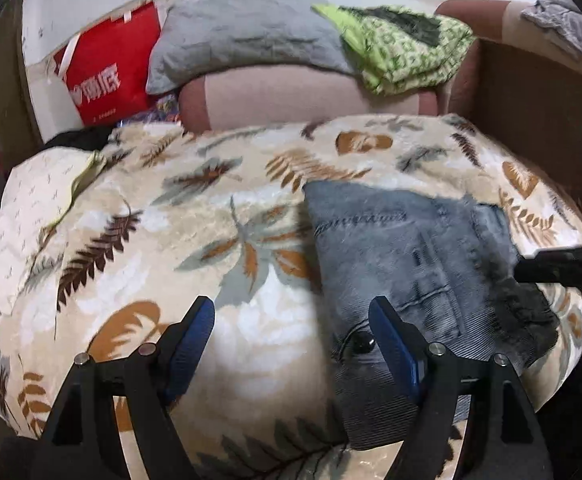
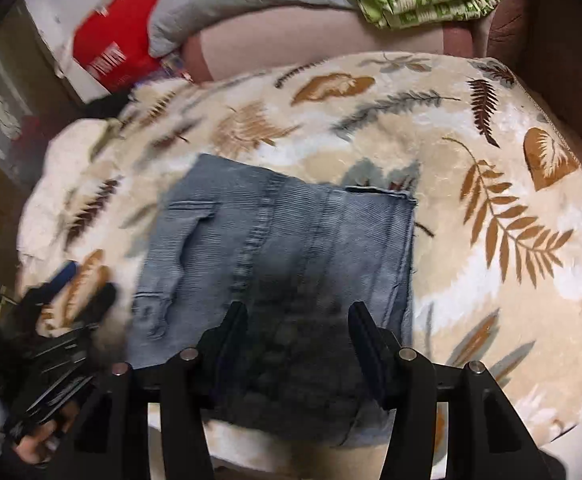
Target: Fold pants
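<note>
Two claws, left claw (image 1: 291, 340) and right claw (image 2: 297, 336), both spread apart and gripping nothing: with the folded pants (image 2: 275, 248) lying flat on the leaf-print blanket (image 2: 491, 208) just ahead of the right claw and right of the left, press creases flat, square edges.

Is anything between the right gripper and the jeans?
Nothing visible. The right gripper hangs open directly over the near edge of the folded jeans on the blanket, with no other item between them.
</note>
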`<state>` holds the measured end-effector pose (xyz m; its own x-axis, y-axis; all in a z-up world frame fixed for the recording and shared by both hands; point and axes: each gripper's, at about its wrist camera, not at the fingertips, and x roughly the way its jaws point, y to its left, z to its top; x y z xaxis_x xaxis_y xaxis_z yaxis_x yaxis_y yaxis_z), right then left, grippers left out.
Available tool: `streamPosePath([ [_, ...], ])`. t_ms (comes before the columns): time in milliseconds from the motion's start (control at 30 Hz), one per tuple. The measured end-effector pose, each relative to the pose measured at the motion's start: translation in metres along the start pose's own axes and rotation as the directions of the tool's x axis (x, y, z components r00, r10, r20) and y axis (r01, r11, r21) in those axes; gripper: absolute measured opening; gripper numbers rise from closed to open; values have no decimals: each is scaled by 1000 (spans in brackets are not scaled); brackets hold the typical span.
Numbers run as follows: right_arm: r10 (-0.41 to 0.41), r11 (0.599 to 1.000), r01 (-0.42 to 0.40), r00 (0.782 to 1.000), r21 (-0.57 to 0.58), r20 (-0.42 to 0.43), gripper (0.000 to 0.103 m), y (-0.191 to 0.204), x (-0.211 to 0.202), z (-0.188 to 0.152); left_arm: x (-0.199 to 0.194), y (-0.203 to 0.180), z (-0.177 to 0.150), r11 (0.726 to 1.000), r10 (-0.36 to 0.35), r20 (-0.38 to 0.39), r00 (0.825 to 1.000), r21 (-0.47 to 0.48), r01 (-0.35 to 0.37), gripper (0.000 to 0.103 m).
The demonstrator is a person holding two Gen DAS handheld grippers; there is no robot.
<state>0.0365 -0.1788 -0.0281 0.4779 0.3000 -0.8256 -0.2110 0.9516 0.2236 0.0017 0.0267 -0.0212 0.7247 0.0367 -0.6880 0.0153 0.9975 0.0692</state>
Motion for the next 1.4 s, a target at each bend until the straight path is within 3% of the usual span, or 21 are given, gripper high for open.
streamPosePath([
  [100, -65, 996, 58, 991, -66, -116, 67, -4, 36, -27, 4, 3, -1, 999, -17, -40, 999, -29, 16, 80],
  [167, -56, 997, 52, 996, -63, -65, 67, -6, 33, -34, 5, 5, -1, 999, -13, -54, 998, -34, 11, 80],
  [267, -74, 995, 68, 993, -67, -88, 67, -1, 22, -24, 10, 7, -1, 999, -7, -79, 997, -41, 3, 80],
  [433, -62, 993, 64, 998, -94, 19, 69, 18, -12, -10, 16, 13, -3, 998, -11, -104, 994, -59, 5, 80],
  [500, -111, 984, 108, 994, -144, -10, 77, 26, 3, -16, 17, 16, -4, 997, -21, -109, 994, -72, 13, 80],
  [567, -212, 959, 190, 973, -212, -90, 78, 22, 32, -32, 18, 17, -4, 997, -31, -116, 993, -78, 22, 80],
  [667, -168, 980, 156, 981, -127, -93, 84, 10, 29, -30, 19, 20, -4, 996, -31, -117, 993, -81, 22, 80],
  [833, -167, 977, 159, 985, -144, -46, 84, 18, -1, -4, 23, 22, -4, 995, -54, -130, 990, -96, 41, 80],
  [1000, -143, 971, 139, 990, -195, -4, 84, 41, -13, 53, 25, 23, -6, 991, -72, -142, 987, -120, 55, 80],
  [1067, -114, 962, 100, 993, -254, -40, 85, 63, -1, 85, 23, 22, -5, 991, -77, -145, 986, -121, 60, 80],
  [1200, -80, 948, 24, 983, -318, -163, 85, 106, 44, 136, 9, 35, 0, 963, -180, -87, 980, -221, 157, 80],
  [1267, -100, 932, 9, 967, -362, -233, 85, 127, 75, 152, 10, 40, 3, 938, -240, -81, 967, -277, 209, 80],
  [1367, -165, 915, 30, 939, -403, -303, 85, 146, 121, 167, 27, 32, 4, 911, -321, -135, 937, -314, 267, 80],
  [1400, -179, 914, 32, 926, -404, -332, 85, 147, 135, 169, 38, 24, 0, 899, -372, -178, 911, -315, 305, 80],
])
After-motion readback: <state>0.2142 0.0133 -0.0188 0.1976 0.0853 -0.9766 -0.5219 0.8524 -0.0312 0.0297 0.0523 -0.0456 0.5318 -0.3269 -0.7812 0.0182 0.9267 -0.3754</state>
